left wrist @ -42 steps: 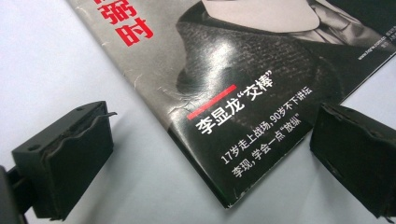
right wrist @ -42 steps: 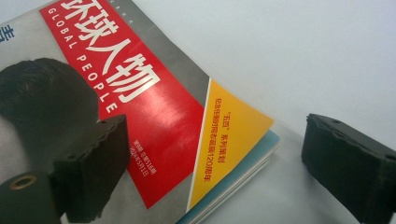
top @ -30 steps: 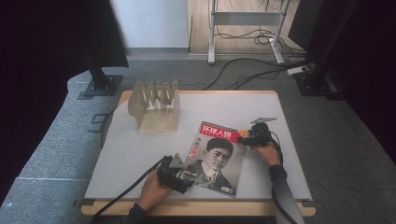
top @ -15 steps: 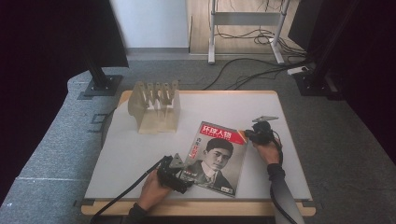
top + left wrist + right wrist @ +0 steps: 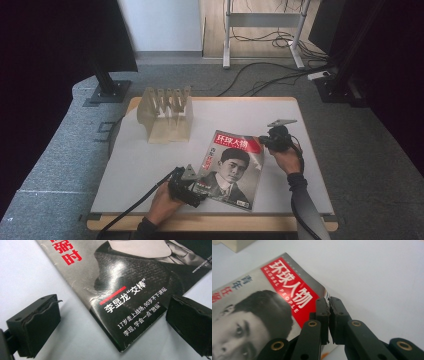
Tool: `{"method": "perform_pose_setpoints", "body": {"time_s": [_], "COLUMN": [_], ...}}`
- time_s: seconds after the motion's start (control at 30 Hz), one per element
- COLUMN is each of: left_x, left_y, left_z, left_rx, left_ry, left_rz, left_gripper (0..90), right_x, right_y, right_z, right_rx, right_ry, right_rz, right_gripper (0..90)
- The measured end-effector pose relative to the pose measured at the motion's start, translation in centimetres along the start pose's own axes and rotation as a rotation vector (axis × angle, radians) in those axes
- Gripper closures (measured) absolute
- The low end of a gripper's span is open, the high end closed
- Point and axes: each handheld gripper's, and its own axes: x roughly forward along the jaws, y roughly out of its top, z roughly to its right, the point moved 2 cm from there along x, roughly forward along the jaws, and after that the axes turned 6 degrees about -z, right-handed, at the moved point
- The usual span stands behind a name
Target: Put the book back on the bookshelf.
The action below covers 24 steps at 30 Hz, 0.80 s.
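A magazine [image 5: 230, 170] with a portrait cover and a red title band lies on the white table [image 5: 145, 165]. My right gripper [image 5: 263, 143] is at its upper right edge. In the right gripper view the jaws [image 5: 329, 301] are shut on the cover's edge beside the red band [image 5: 287, 285], and that corner is raised slightly. My left gripper [image 5: 192, 186] sits at the magazine's lower left corner. Its jaws [image 5: 115, 307] stand wide open on either side of that corner [image 5: 125, 340], touching nothing.
A wooden slotted rack [image 5: 167, 114] stands at the back left of the table, and its base shows at the top left of the right gripper view [image 5: 232, 245]. Cables and stand legs lie on the floor beyond the table's far edge [image 5: 210, 99].
My right gripper has risen a little at the magazine's upper right edge, and the cover's corner has come up with it. The left gripper has stayed in place.
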Motion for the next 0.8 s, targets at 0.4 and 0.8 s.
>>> {"method": "perform_pose_setpoints", "body": {"time_s": [0.4,0.8], "left_x": [0.0,-0.4], "left_y": [0.0,0.1], "left_z": [0.0,-0.5], "left_rx": [0.001,0.004], "left_ry": [0.0,-0.035], "left_rz": [0.0,-0.009], "left_gripper": [0.0,2.0], "right_x": [-2.8,-5.2], "right_y": [2.5,4.5], "right_z": [-2.5,-5.0], "right_rx": [-0.069,-0.155], "right_ry": [0.036,0.049], "right_rz": [0.037,0.082], "right_gripper": [85.1,85.4]}}
